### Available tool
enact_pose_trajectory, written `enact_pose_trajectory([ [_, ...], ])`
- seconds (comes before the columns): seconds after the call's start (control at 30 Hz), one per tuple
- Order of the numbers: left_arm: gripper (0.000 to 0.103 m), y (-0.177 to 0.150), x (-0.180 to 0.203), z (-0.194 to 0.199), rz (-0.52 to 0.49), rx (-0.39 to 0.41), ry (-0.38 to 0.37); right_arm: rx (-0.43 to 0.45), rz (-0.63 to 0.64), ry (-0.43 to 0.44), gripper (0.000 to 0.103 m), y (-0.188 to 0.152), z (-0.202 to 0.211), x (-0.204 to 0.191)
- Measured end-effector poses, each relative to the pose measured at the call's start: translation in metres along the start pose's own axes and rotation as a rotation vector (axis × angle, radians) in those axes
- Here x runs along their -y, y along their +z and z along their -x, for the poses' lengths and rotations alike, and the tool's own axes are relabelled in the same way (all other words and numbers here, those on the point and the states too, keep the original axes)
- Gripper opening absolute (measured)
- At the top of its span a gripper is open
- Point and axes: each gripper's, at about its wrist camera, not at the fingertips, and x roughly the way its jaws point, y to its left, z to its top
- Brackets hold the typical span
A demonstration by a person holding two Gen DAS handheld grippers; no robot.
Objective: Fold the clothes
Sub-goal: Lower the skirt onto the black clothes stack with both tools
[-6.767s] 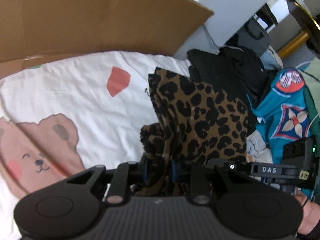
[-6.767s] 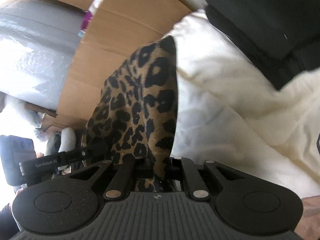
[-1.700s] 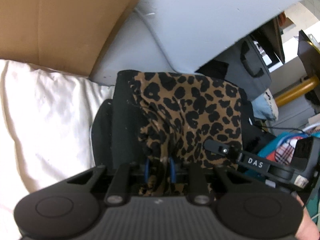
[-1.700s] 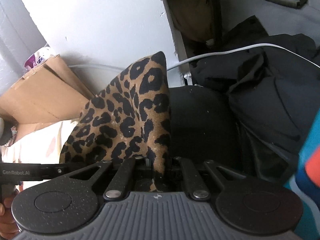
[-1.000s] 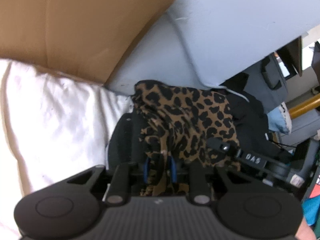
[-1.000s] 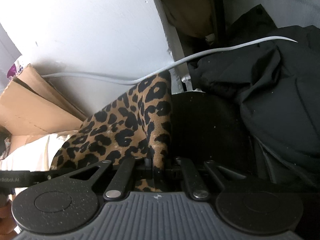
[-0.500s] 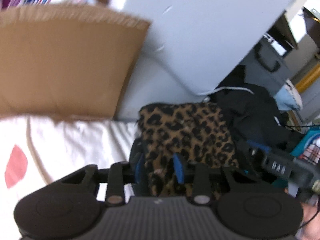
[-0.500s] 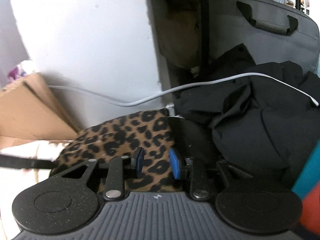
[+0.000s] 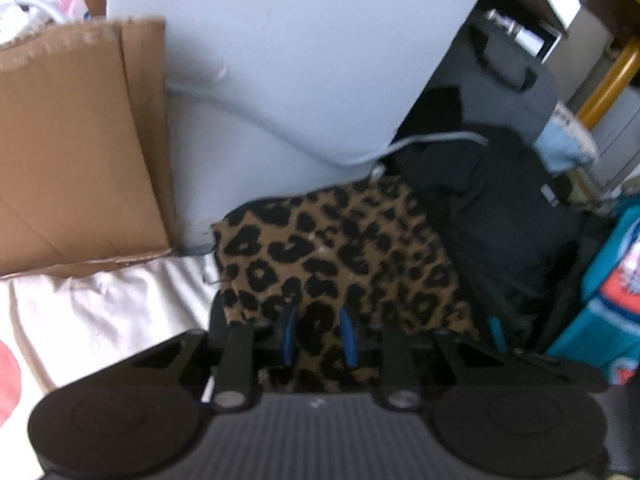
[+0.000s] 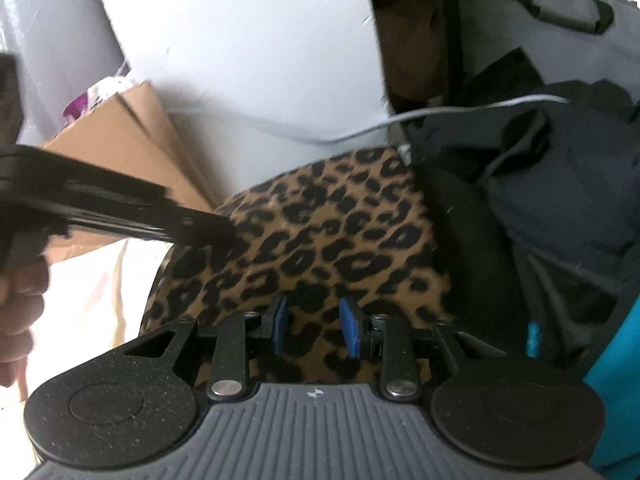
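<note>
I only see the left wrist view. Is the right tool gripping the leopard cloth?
Observer: No. The right tool is open, pads apart above the leopard cloth.
Operator: Where does mine sit from there?
Observer: The left tool comes in from the left, tip over the cloth's left edge; its jaws are closing with cloth between them.
Operator: Anything behind it?
Observer: A hand, under its handle at the picture's left edge.
</note>
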Motion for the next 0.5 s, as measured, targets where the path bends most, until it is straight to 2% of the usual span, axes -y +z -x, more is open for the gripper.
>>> enact_pose_trajectory([
  [0.07,0.007,-0.002,-0.005,-0.002,-0.015,-0.003,0.019,0.001,0.008,0.001,0.038,-0.008,-0.001,-0.003],
  [0.13,0.004,-0.005,-0.011,-0.001,-0.008,-0.004,0.022,0.013,0.004,0.002,0.040,-0.014,0.003,-0.002],
  [0.2,0.003,-0.008,-0.014,0.002,-0.004,-0.009,0.022,0.020,-0.009,0.012,0.044,-0.020,0.009,0.002],
  [0.3,0.003,-0.015,-0.012,0.007,-0.052,-0.011,0.049,0.027,-0.010,0.019,0.049,-0.032,0.020,0.009],
  [0.43,0.004,-0.021,-0.005,0.018,-0.113,0.009,0.096,0.025,-0.005,-0.009,0.051,-0.052,0.034,0.020],
  [0.5,0.004,-0.022,0.000,0.028,-0.122,0.033,0.091,0.021,-0.025,-0.021,0.050,-0.062,0.041,0.027],
])
